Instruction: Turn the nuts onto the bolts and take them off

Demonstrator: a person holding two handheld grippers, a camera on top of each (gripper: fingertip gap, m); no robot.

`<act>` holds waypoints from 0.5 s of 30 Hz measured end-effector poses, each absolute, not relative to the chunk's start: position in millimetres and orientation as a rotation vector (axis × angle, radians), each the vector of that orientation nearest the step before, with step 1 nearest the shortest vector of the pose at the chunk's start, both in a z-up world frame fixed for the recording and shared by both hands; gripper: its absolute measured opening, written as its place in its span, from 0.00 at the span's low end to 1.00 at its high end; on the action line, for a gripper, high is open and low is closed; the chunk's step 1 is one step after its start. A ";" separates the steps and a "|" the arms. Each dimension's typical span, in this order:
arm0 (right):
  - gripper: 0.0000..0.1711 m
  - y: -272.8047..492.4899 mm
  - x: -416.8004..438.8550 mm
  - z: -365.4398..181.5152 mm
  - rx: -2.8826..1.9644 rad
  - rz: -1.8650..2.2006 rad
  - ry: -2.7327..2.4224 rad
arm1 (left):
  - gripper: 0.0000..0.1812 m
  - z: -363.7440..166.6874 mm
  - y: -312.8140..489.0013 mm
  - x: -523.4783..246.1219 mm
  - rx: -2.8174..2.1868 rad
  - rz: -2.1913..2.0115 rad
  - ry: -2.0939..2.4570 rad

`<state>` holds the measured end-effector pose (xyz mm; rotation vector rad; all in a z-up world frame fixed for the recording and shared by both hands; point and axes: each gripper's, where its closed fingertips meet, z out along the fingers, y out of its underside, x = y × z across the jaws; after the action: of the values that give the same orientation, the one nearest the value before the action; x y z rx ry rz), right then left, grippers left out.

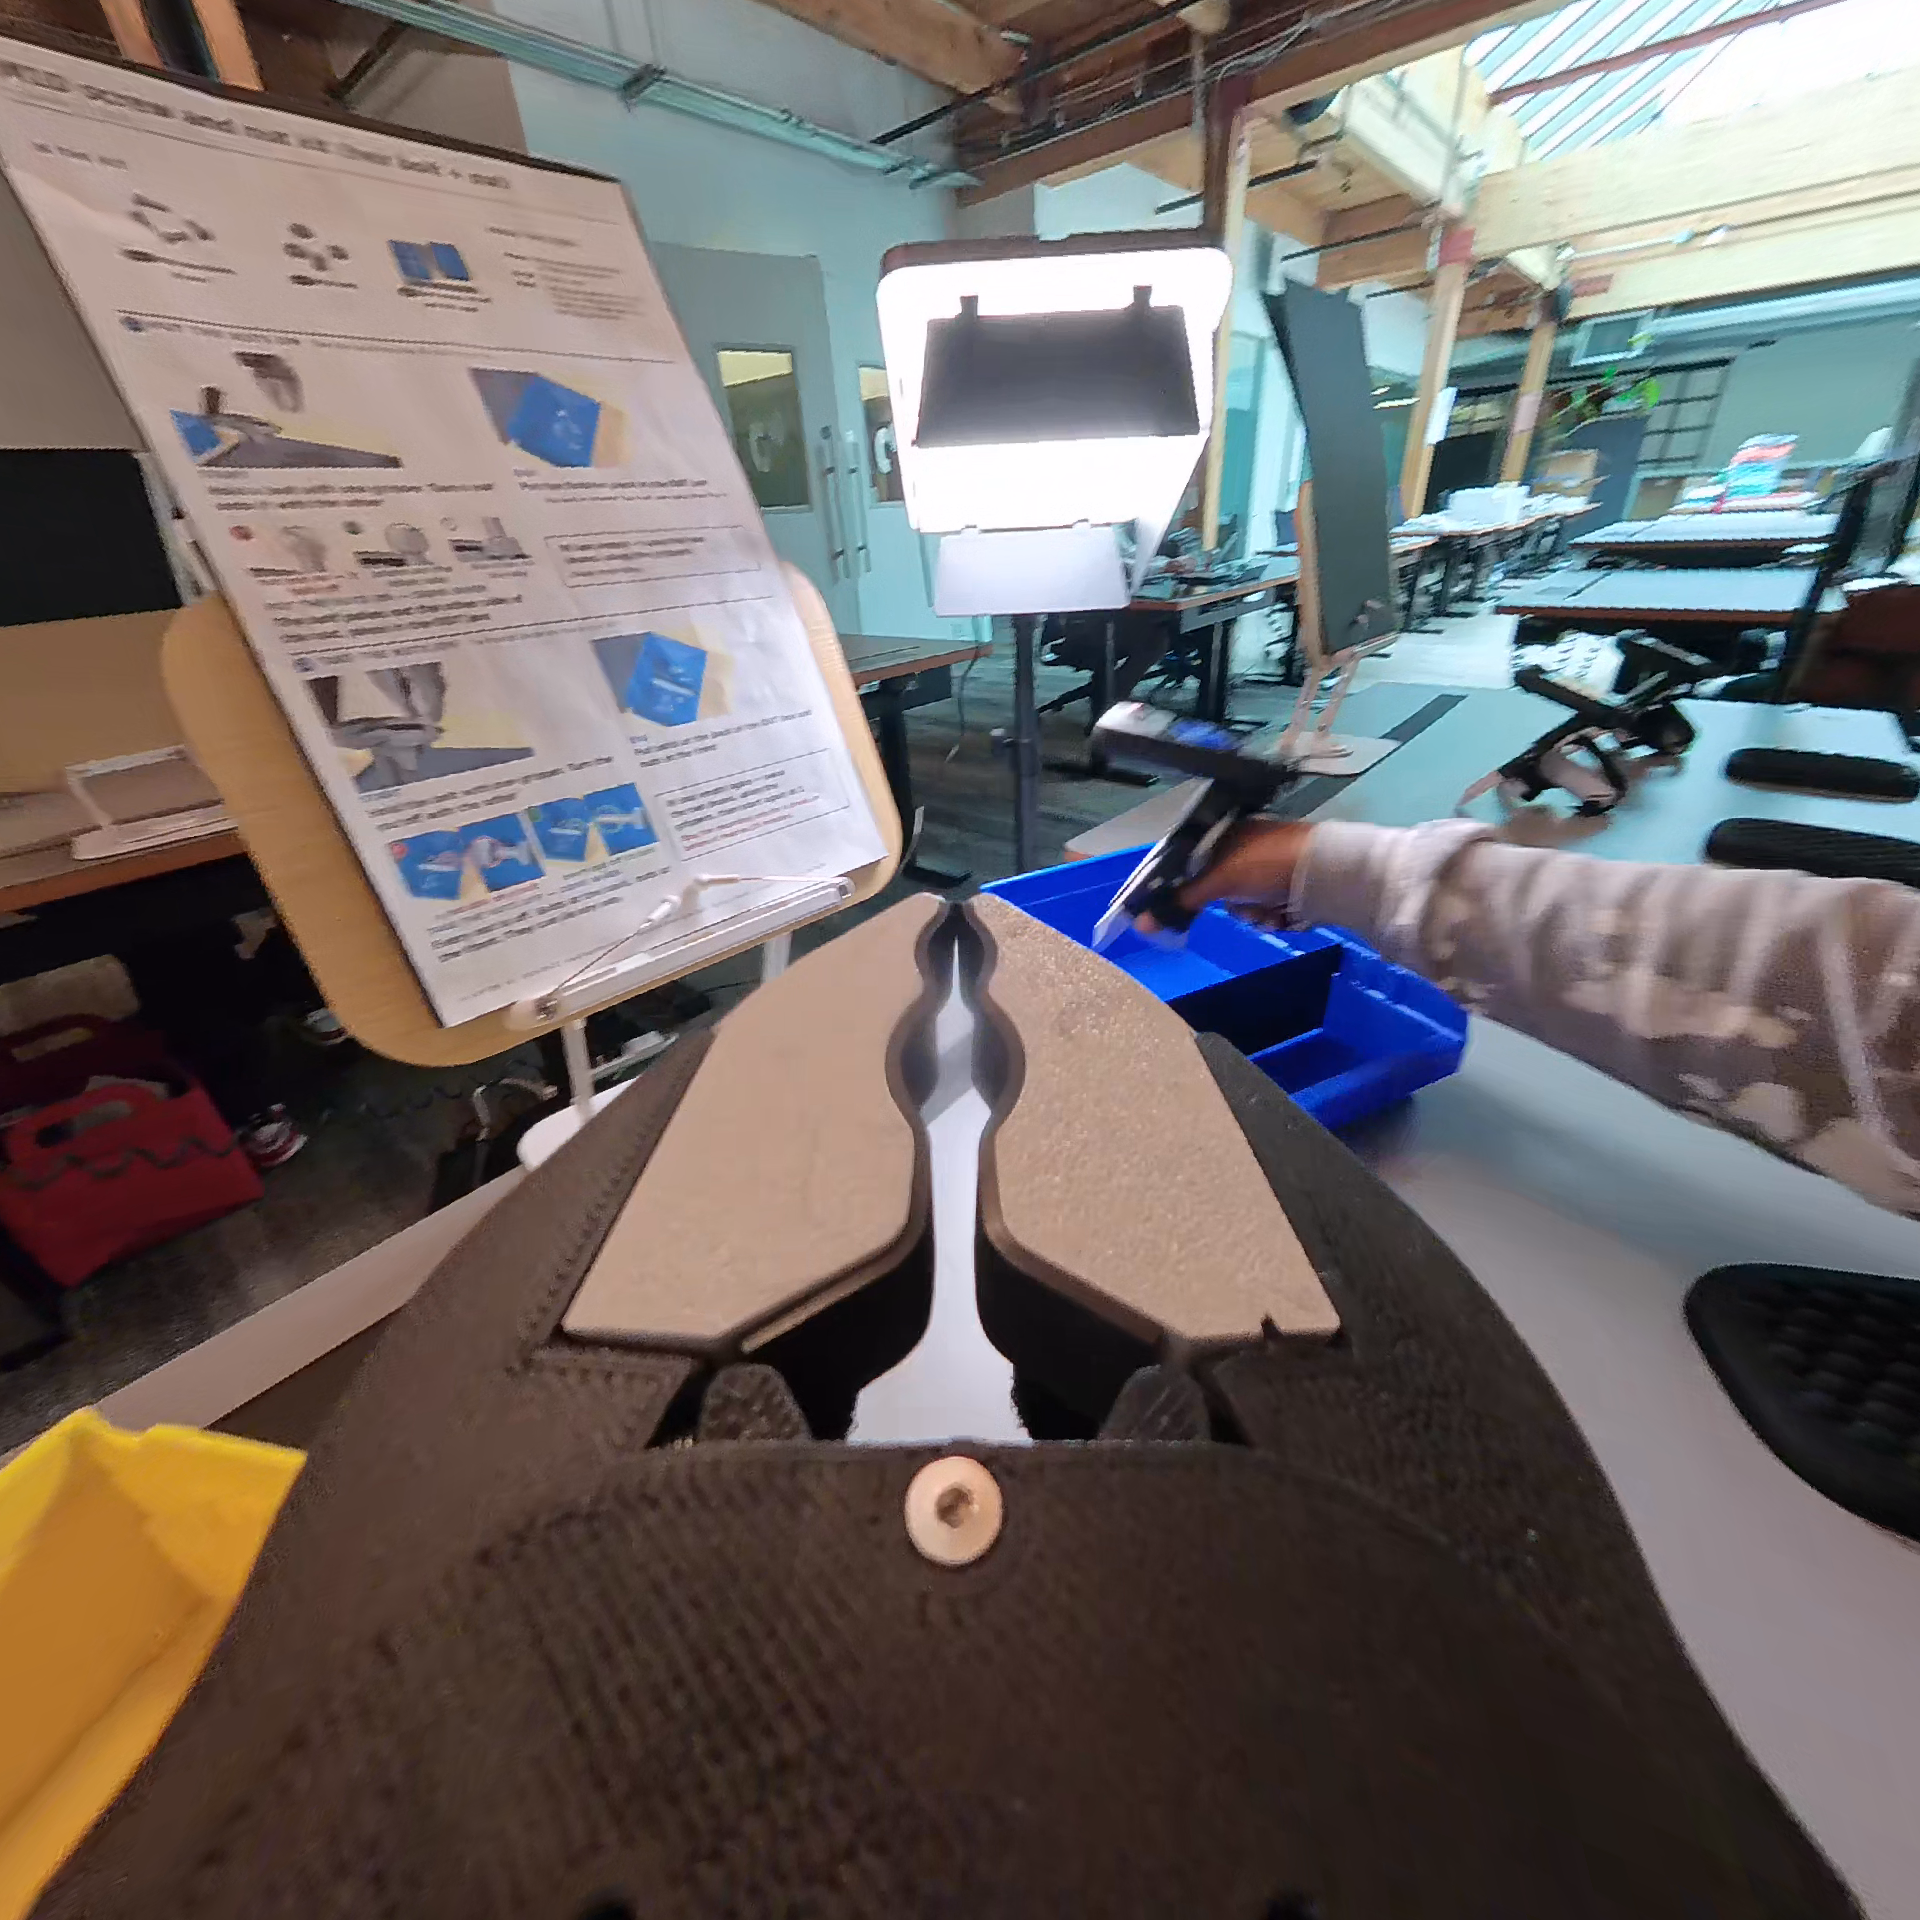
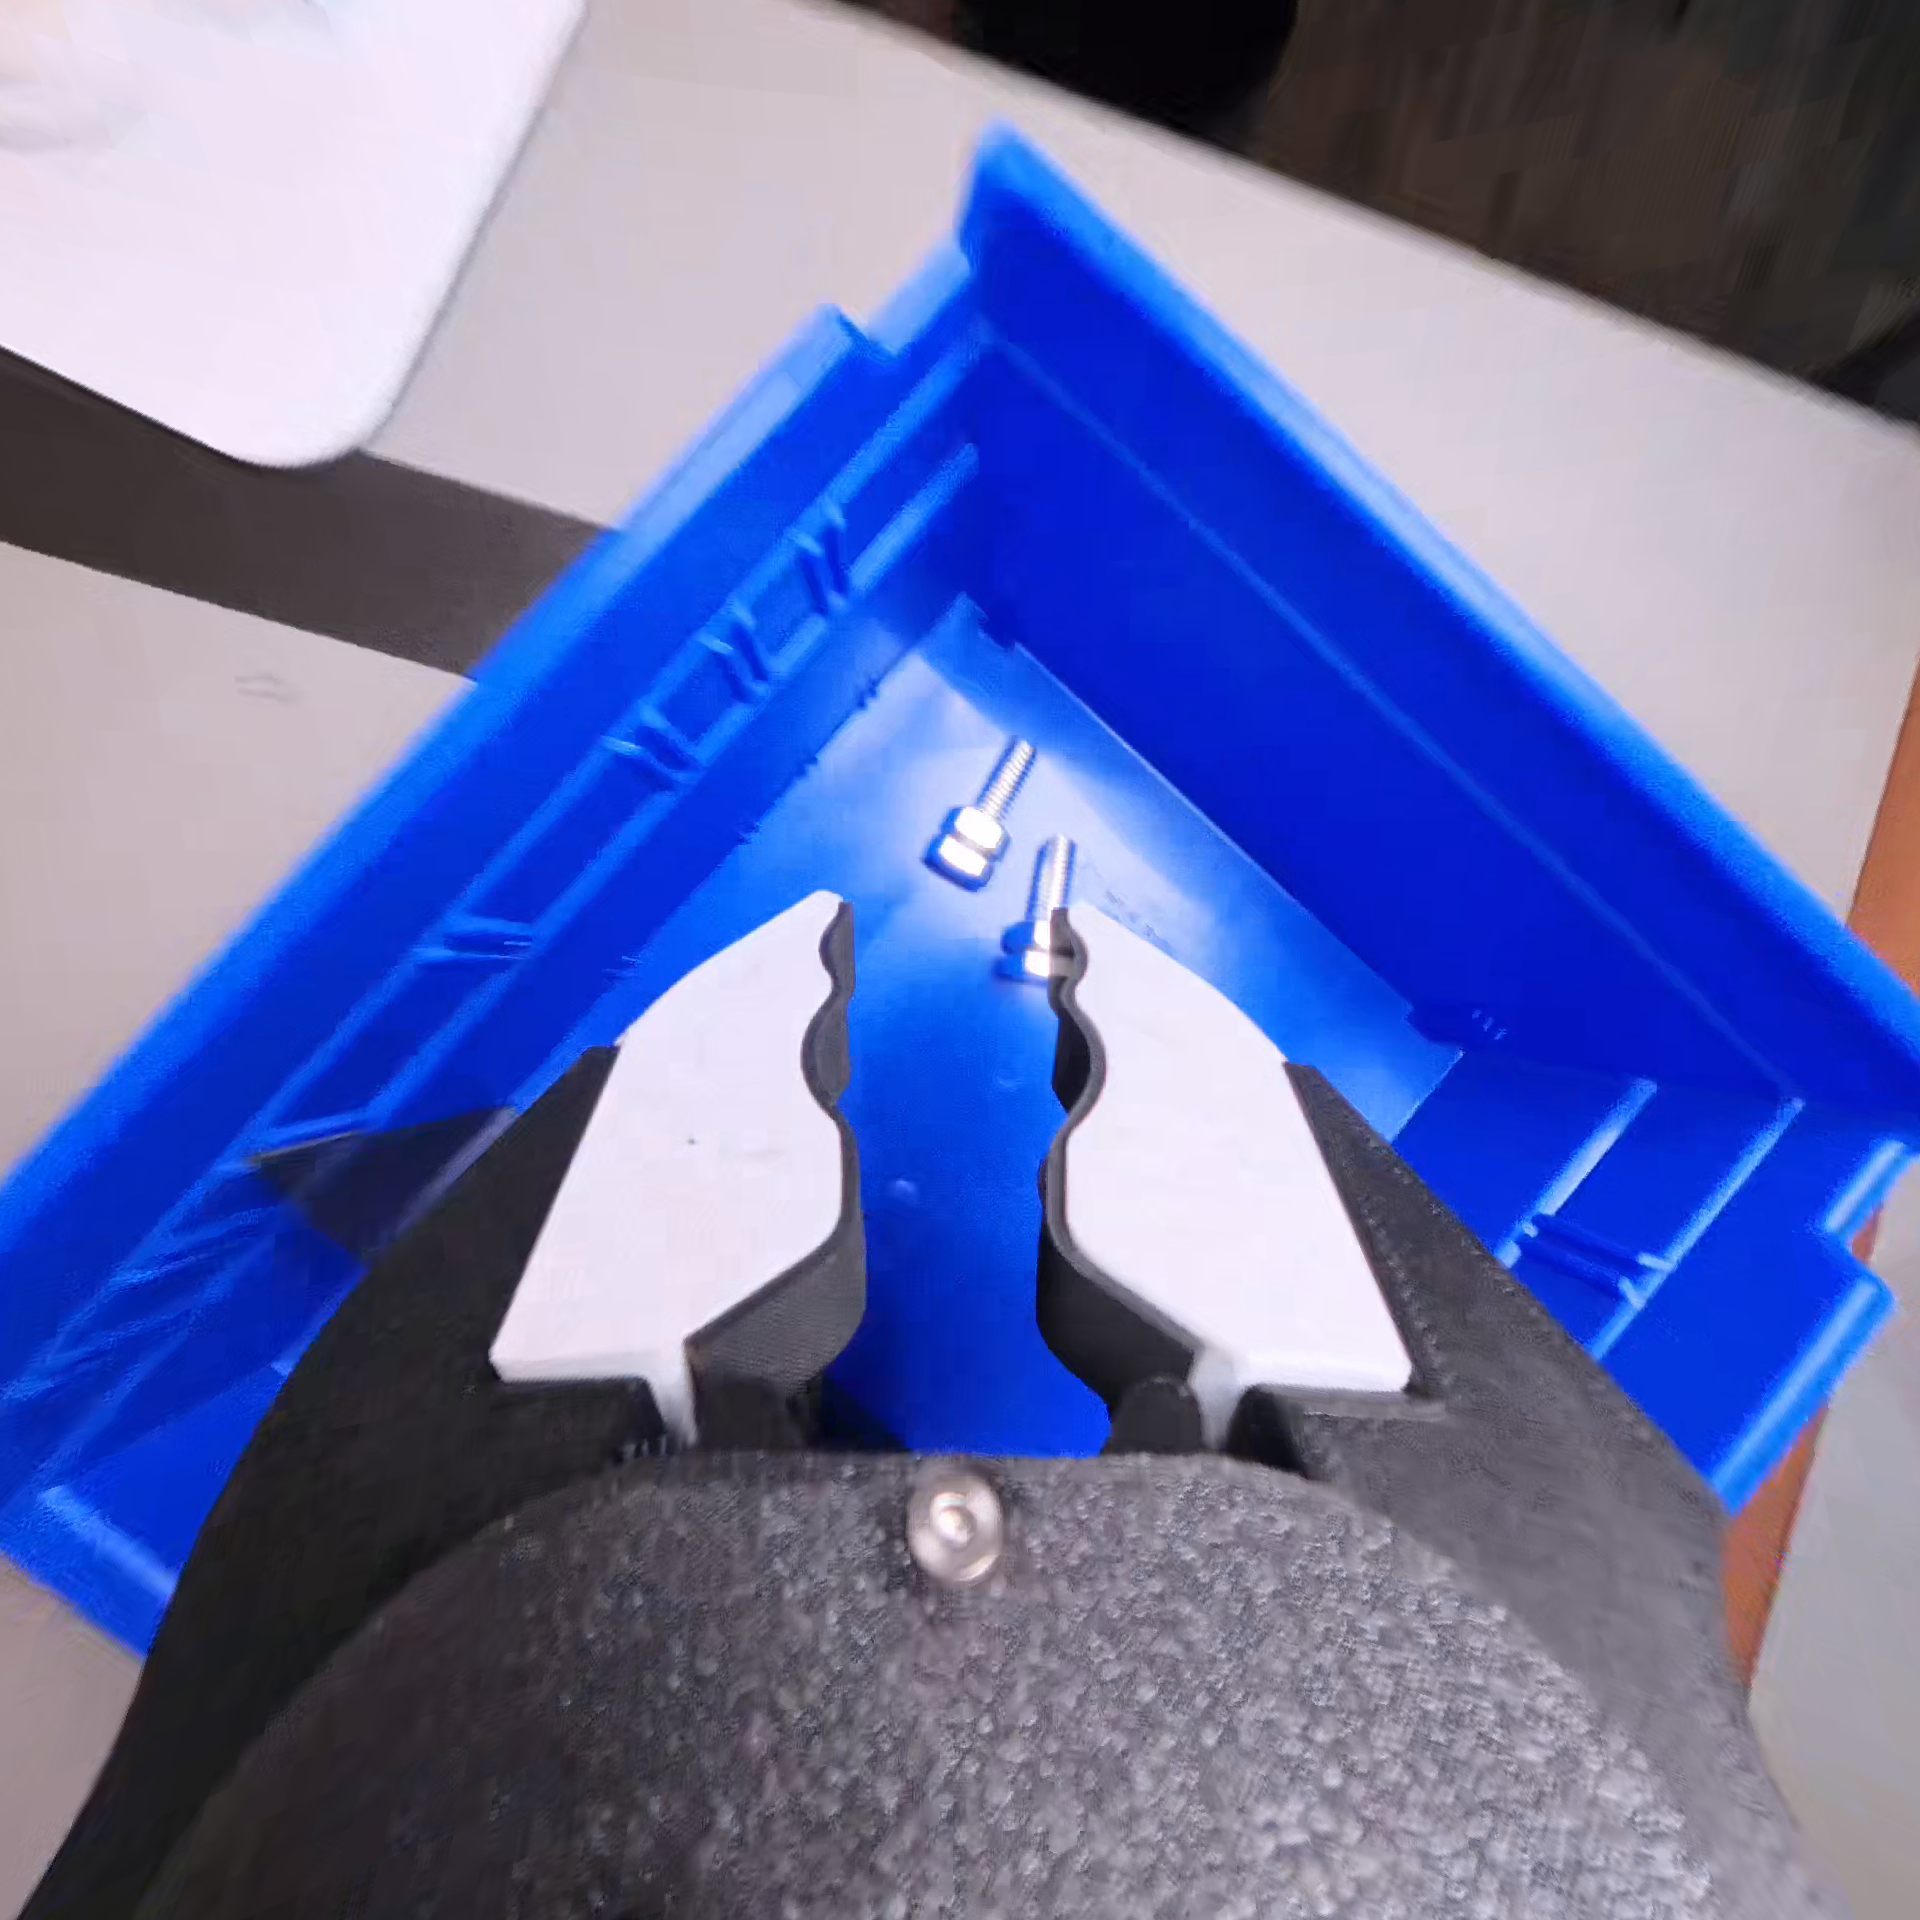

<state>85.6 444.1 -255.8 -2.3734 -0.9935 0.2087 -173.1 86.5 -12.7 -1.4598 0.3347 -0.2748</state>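
Instruction sheet (image 1: 436,561) on stand, lit lamp (image 1: 1049,384) behind

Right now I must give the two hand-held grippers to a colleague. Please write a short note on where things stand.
Left gripper: shut, holding nothing, raised over the grey table and aimed away from the work.
Right gripper: open, lowered into the blue plastic bin.
Two small silver bolts lie on the bin floor, each with a nut screwed on near its head: the farther bolt and the nearer bolt, which sits at the tip of one finger.
Done: neither bolt is gripped yet.
Left: probably grip the nearer bolt, then turn its nut off with the left gripper.
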 end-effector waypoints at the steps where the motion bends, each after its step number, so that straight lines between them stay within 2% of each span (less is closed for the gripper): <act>1: 0.21 436.6 76.8 -236.4 -2.285 0.282 -0.989 | 0.00 -14.3 88.0 -179.6 -1.474 -0.242 0.318; 5: 0.19 362.8 39.7 -144.3 -1.800 0.602 -1.011 | 0.02 -25.6 92.7 -217.1 -1.561 -0.115 0.211; 7: 0.17 306.0 30.8 -119.9 -1.611 0.718 -1.061 | 0.03 -33.6 93.3 -240.5 -1.612 -0.069 0.151; 8: 0.16 277.8 28.7 -117.4 -1.554 0.762 -1.099 | 0.05 -38.8 93.9 -254.2 -1.640 -0.044 0.118; 11: 0.00 204.5 31.3 -128.9 -1.426 0.836 -1.207 | 0.12 -62.7 99.8 -293.8 -1.785 -0.022 0.042; 15: 0.00 142.4 44.8 -162.8 -1.393 0.943 -1.256 | 0.14 -93.3 111.7 -359.1 -1.994 0.060 -0.052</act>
<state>44.8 142.4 -162.8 -1.3928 -1.2563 0.9427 -359.1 111.7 -93.3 -1.9941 -0.0518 0.0599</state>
